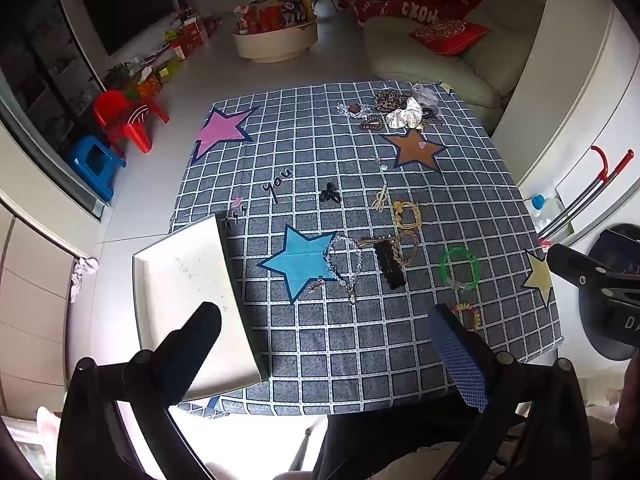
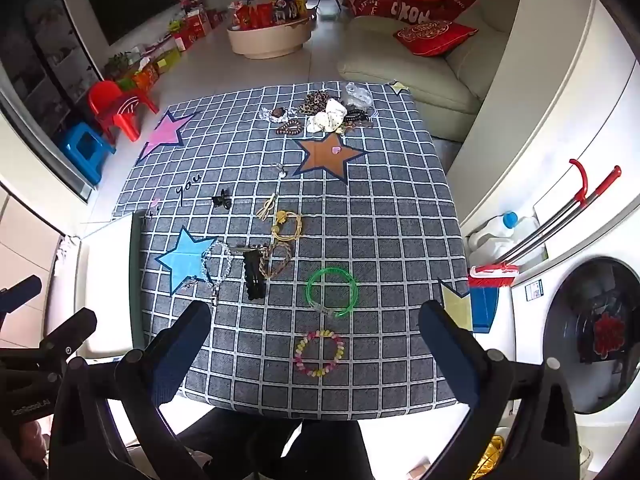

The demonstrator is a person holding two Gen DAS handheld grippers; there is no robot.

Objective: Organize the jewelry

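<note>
Jewelry lies scattered on a grey checked tablecloth (image 2: 400, 240). A green bangle (image 2: 331, 291) and a pink-and-yellow bead bracelet (image 2: 319, 353) lie between the tips of my right gripper (image 2: 316, 340), which hangs open above them, holding nothing. A clear bead bracelet (image 1: 346, 258), a black hair clip (image 1: 390, 266), braided gold bands (image 1: 406, 216) and a small black bow (image 1: 330, 196) lie mid-table. My left gripper (image 1: 324, 336) stands open and empty above the near edge. A white tray (image 1: 192, 292) sits under its left finger. A pile of scrunchies (image 2: 328, 114) lies at the far edge.
Paper stars mark the cloth: blue (image 1: 298, 262), brown (image 1: 416, 150), pink (image 1: 222, 130), yellow (image 1: 540, 276). A washing machine (image 2: 592, 332) and a mop (image 2: 560, 220) stand to the right. A sofa (image 2: 420, 72), red chair (image 2: 118, 108) and blue stool (image 2: 82, 148) lie beyond.
</note>
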